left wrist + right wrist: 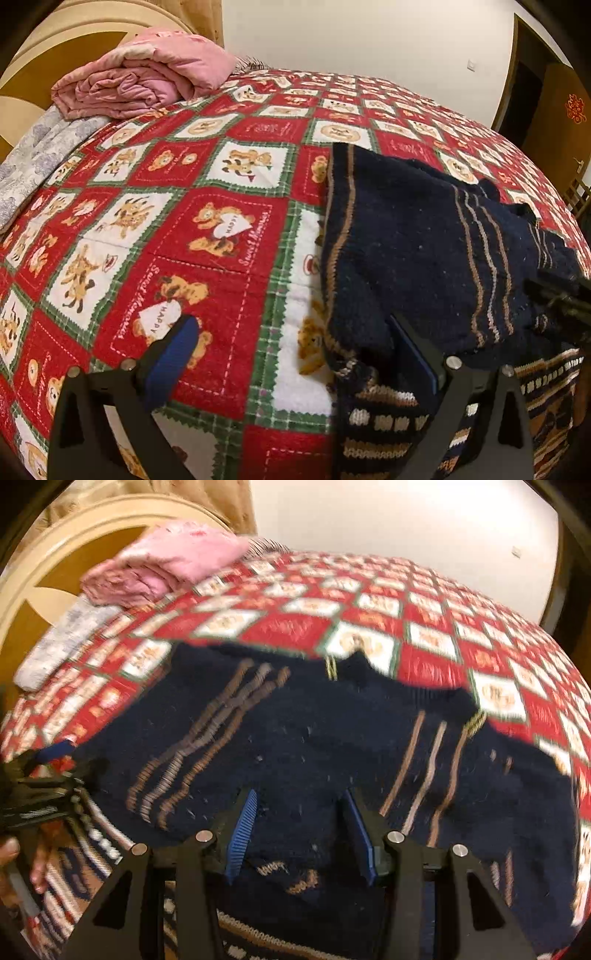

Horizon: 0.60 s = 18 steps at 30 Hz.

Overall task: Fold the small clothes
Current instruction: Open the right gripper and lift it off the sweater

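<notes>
A navy knitted sweater (417,240) with thin tan stripes and a patterned tan-and-cream hem lies on the bed (236,206), which is covered with a red, white and green teddy-bear quilt. In the left wrist view the garment is bunched along its left side, with a folded edge running up the quilt and the patterned hem hanging toward the near edge of the bed. The left gripper (295,354) has its jaws spread wide: one blue pad hangs over the bare quilt, and the other sits at the sweater's folded edge, partly tucked into the knit, so nothing is pinched between them. In the blurred right wrist view the sweater (314,738) spreads across the near part of the bed, and the right gripper (299,830) hovers over the dark knit with its jaws parted and released. At the far left corner of the bed, by the headboard, a folded pink blanket (144,77) rests on a grey patterned cloth (37,158).
</notes>
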{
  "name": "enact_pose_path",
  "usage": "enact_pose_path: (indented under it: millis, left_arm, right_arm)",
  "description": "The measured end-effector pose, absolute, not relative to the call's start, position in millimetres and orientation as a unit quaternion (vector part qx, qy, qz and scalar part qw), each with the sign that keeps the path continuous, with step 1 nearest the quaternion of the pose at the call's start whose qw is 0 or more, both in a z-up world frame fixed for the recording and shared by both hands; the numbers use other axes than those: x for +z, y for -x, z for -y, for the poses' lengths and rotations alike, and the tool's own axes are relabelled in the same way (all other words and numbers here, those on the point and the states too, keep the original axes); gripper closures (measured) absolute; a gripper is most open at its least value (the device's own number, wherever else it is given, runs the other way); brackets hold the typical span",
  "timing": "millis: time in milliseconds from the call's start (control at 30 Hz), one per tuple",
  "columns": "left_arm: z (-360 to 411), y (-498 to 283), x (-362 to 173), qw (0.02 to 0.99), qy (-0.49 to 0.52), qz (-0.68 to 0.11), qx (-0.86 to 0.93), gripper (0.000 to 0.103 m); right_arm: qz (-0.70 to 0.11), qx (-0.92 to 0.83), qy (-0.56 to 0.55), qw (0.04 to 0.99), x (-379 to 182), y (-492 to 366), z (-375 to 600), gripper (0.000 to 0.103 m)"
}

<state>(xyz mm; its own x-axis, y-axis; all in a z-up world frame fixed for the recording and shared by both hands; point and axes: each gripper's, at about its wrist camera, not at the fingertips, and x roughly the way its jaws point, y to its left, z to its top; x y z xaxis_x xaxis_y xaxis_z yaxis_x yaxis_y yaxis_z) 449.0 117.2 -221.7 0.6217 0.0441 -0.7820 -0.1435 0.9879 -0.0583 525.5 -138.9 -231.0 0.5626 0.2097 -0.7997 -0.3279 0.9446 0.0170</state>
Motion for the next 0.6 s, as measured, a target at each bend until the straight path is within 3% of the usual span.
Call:
enact_pose_path:
  millis: [133, 600]
  left_arm:
    - [-118.7, -449.4, -223.1, 0.898, 0.065, -0.433, 0.047, 0.0]
    - [-121.2, -451.1, -225.4, 0.896, 0.077, -0.435, 0.038, 0.0]
  right_arm:
    - [-0.464, 0.16, 0.0, 0.871, -238.1, -526.6, 162.4, 0.053]
    - [-0.443, 0.147, 0.024, 0.884, -233.6, -502.7, 167.6, 0.051]
